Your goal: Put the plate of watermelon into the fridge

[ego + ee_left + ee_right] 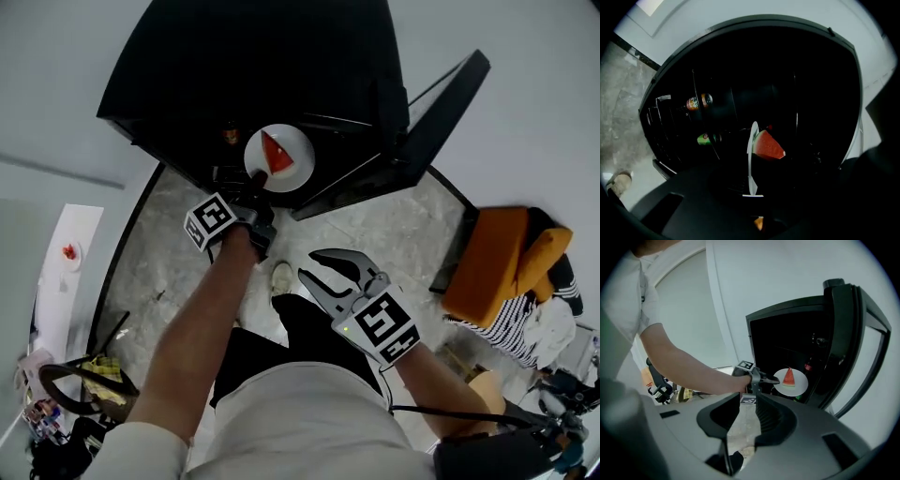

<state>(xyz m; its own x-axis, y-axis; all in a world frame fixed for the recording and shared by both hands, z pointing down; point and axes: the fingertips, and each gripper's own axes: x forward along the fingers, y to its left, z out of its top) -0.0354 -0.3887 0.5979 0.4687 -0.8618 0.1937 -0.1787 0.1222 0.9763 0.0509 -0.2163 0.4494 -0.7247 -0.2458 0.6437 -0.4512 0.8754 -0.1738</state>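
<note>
Standing on a pale grey, veined stone floor between plain white walls, the black fridge has its door swung wide; an orange chair draped with striped cloth sits beyond the door side of the fridge, and a white table stands well apart from the fridge on its other side; the fridge's inside is dark, and a white plate carrying one red wedge of watermelon sits right at the fridge's open mouth; the left gripper is clamped on the plate's rim at the side away from the fridge; whether the plate rests on a shelf cannot be told; the right gripper hangs back from the fridge over the person's legs, jaws spread and nothing between them; the left gripper view alone looks deep into the fridge, showing the plate edge-on and, on racks inside, an orange-labelled bottle above a green can; the right gripper view alone shows the fridge from the front, with the person's bare forearm reaching toward its opening.
</note>
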